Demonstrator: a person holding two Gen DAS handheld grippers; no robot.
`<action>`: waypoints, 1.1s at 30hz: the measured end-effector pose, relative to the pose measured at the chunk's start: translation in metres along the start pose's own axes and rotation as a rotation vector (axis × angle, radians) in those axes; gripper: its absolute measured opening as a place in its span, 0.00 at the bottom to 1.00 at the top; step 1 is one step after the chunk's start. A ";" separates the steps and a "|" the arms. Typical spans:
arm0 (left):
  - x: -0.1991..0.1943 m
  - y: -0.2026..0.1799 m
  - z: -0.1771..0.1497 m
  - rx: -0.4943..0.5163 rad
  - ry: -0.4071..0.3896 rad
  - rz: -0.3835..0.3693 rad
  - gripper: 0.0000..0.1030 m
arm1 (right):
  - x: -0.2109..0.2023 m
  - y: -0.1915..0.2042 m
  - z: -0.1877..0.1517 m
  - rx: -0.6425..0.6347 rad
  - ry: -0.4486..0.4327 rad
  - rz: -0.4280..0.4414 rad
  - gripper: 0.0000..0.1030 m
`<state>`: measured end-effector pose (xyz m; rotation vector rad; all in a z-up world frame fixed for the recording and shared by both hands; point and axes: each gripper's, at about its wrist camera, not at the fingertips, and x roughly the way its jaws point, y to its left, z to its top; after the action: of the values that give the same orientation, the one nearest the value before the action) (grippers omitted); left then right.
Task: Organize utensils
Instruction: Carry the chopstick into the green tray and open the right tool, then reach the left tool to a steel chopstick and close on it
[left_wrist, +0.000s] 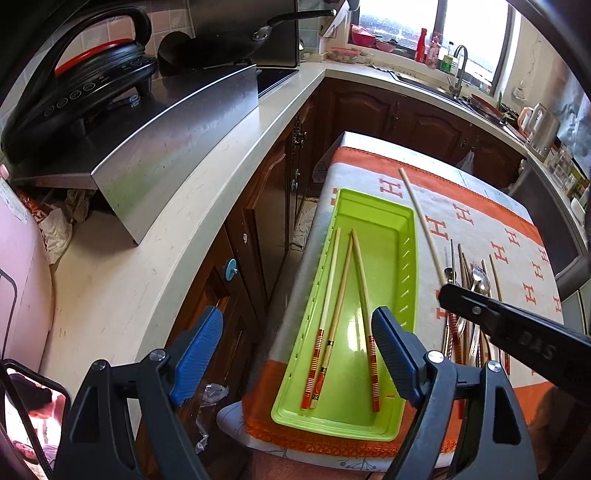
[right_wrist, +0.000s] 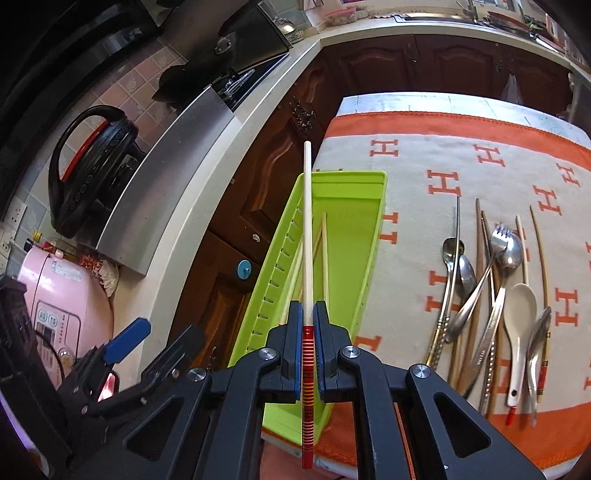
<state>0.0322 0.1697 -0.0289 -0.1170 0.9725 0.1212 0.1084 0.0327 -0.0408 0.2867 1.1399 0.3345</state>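
A lime green tray (left_wrist: 384, 236) lies on the cloth-covered table and holds three red-handled chopsticks (left_wrist: 341, 291). My left gripper (left_wrist: 297, 354) is open and empty, hovering over the tray's near end. My right gripper (right_wrist: 306, 317) is shut on a chopstick (right_wrist: 307, 221) with a red striped handle, held above the tray (right_wrist: 354, 236), pointing away. That held chopstick (left_wrist: 421, 221) shows in the left wrist view right of the tray. A pile of spoons, forks and chopsticks (right_wrist: 491, 295) lies on the cloth to the right.
The table wears an orange and white cloth (right_wrist: 443, 155). A kitchen counter (left_wrist: 177, 229) runs along the left with a steel hood piece (left_wrist: 177, 147), a black cooker (left_wrist: 81, 92) and a pink appliance (right_wrist: 62, 306). Dark wood cabinets (left_wrist: 388, 110) stand behind.
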 end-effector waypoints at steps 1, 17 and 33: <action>0.001 0.001 0.000 -0.004 0.002 0.000 0.79 | 0.005 0.000 0.002 0.007 0.003 0.002 0.06; 0.012 0.001 -0.002 -0.010 0.037 0.009 0.79 | 0.023 -0.030 0.003 0.036 0.015 -0.010 0.25; 0.010 -0.030 -0.010 0.044 0.073 0.001 0.79 | -0.032 -0.078 -0.030 -0.035 -0.027 -0.064 0.25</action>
<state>0.0344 0.1392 -0.0412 -0.0811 1.0472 0.0969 0.0779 -0.0500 -0.0564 0.2233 1.1131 0.2933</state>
